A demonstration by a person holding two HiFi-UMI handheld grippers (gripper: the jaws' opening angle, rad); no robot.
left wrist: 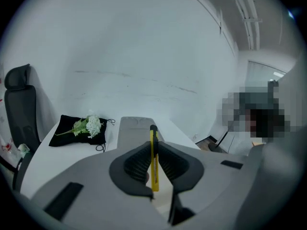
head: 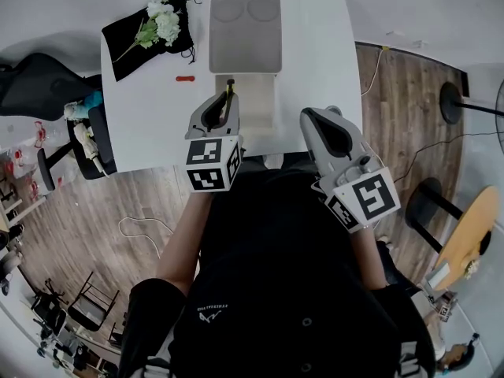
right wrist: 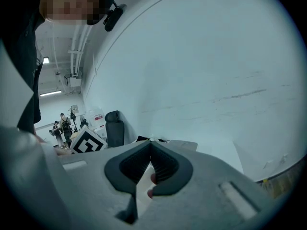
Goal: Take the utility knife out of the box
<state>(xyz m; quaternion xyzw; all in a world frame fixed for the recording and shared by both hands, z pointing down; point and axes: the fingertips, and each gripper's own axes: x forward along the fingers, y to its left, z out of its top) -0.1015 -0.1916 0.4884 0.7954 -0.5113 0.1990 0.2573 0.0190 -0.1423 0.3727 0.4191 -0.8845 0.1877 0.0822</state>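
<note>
Removal step under way: the left gripper (left wrist: 153,150), jaws narrowly parted and clamped on the slim yellow plastic utility knife (left wrist: 154,164), holds it over the open white cardboard box (head: 260,109), the right gripper (right wrist: 151,153) closed and empty; next move, by judgement, carries it clear to the table.

Bare table (head: 315,61) right of box (head: 258,105)

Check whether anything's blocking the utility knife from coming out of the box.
Nothing visible does. The left gripper is shut on the utility knife, holding it over the open box, whose lid lies folded back on the far side. The right gripper, shut and empty, sits off to the box's right.
</note>
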